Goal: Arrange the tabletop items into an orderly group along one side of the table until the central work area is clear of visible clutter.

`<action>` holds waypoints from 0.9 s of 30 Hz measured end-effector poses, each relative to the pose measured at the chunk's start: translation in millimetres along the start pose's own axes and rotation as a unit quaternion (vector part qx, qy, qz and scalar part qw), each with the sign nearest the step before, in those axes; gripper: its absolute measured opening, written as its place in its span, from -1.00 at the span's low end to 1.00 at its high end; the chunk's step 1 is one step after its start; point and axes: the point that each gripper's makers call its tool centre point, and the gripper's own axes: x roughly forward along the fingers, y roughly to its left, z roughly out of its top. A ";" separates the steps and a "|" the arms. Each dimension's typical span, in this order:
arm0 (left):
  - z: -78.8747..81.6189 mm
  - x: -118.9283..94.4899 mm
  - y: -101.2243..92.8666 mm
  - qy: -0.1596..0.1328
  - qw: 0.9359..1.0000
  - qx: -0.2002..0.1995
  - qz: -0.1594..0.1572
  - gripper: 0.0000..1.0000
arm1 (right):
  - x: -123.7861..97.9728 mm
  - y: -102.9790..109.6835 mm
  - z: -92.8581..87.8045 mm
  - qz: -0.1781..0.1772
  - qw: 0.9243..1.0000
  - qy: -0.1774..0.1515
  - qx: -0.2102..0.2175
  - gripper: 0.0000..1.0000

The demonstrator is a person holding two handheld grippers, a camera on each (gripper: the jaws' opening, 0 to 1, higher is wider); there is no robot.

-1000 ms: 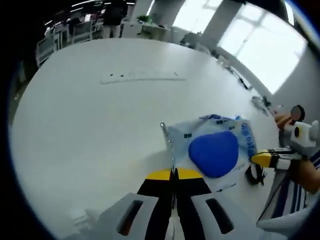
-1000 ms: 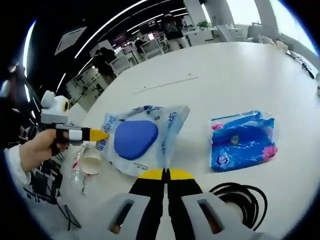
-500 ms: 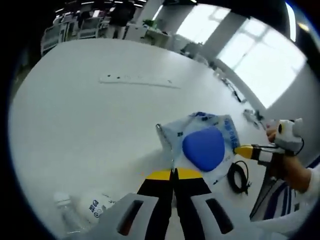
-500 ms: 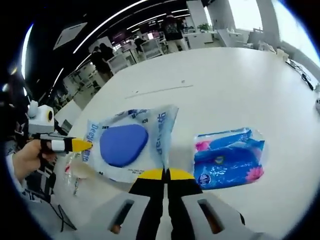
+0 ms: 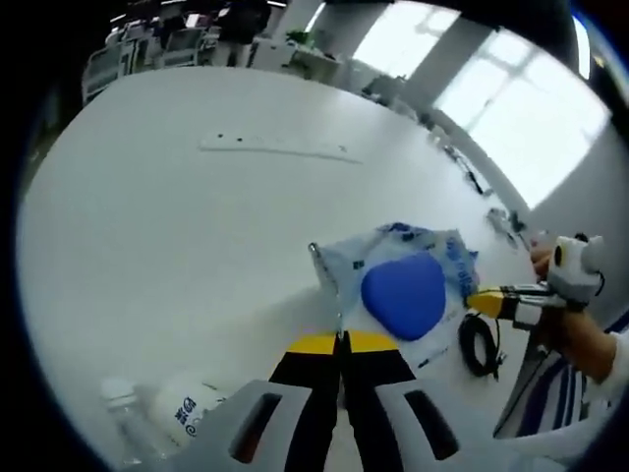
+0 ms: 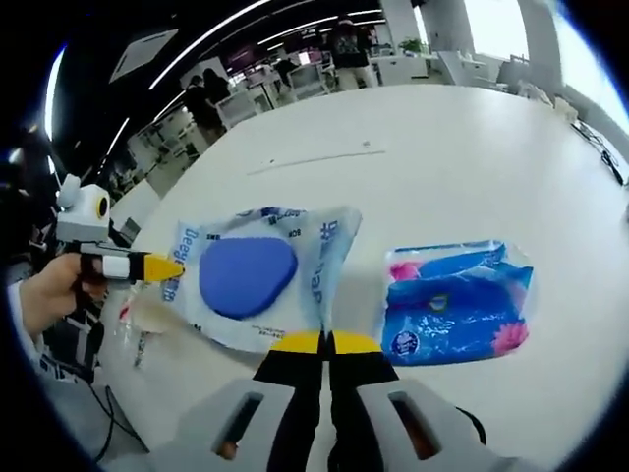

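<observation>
The wipes pack with the blue lid [image 5: 405, 295] lies flat on the white table [image 5: 177, 197], held at two opposite edges: the left gripper [image 5: 340, 338] has its yellow-tipped jaws pressed together on the near edge of the film, and the right gripper [image 6: 324, 341] is clamped in the same way on the edge facing it. In the left gripper view the right gripper's yellow tip comes in from the right and meets the pack's far side; in the right gripper view the left gripper's tip touches the pack from the left. The pack looks soft and floppy, with thin, glossy and likely slippery film around a stiffer lid, so it should sag if lifted by one corner; the sealed edges, where both pairs of jaws already bite, seem the soundest hold, and dragging it flat seems safer than lifting. Near it lies a blue tissue pack [image 6: 457, 300], apart from the wipes. A coiled black cable [image 5: 480, 344] lies just beside the wipes, and a plastic bottle [image 5: 172, 413] lies on its side nearer the left gripper; either could snag a sliding pack
</observation>
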 end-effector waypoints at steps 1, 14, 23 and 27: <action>0.1 -0.9 -2.1 -0.001 1.000 -0.004 0.000 -1.00 | 0.5 -1.0 -0.2 0.000 1.000 0.000 0.001 -1.00; -3.9 19.2 20.6 0.013 1.000 -0.014 0.014 -1.00 | 22.7 -6.6 -4.6 -0.005 1.000 0.026 -0.004 -1.00; -11.4 27.3 28.6 0.020 0.999 -0.014 0.021 -1.00 | 28.1 -8.8 -15.5 -0.008 0.999 0.043 -0.001 -1.00; -13.1 27.9 28.8 0.021 0.999 -0.009 0.028 -1.00 | 27.6 -7.5 -13.9 -0.002 0.999 0.040 -0.003 -1.00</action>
